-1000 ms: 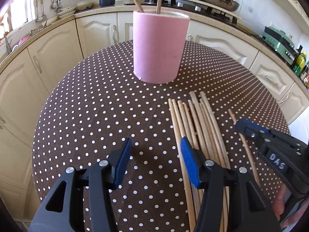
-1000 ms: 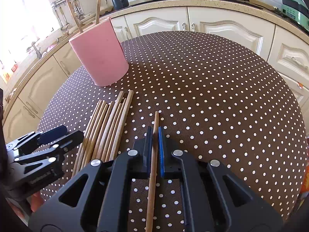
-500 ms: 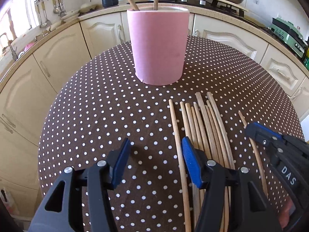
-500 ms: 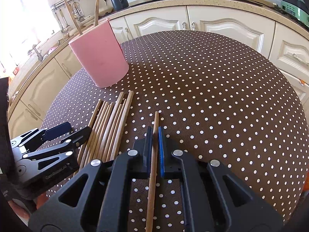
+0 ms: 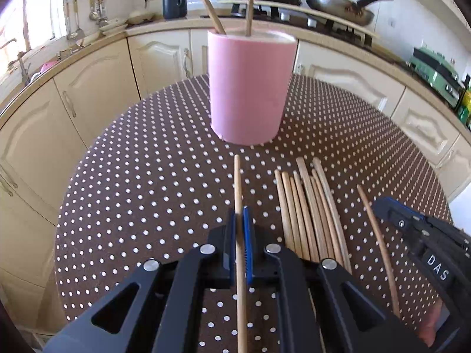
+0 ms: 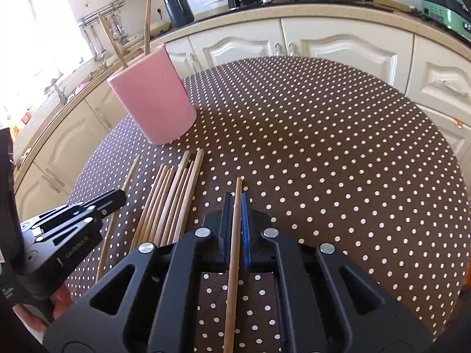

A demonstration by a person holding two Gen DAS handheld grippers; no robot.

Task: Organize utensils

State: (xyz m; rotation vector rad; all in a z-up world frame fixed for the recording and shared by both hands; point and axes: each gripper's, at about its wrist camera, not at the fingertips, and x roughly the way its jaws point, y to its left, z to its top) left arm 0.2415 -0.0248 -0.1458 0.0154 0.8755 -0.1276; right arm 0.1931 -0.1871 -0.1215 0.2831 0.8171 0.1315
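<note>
Left claw [image 5: 240, 220] just closed pinching chopstick [image 5: 237, 182], right claw [image 6: 235, 206] pinching another [image 6: 234, 253]

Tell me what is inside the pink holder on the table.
Two wooden chopsticks stand in the pink holder, leaning apart, their upper ends sticking out above its rim. Its opaque wall hides their lower parts and anything else inside.
</note>
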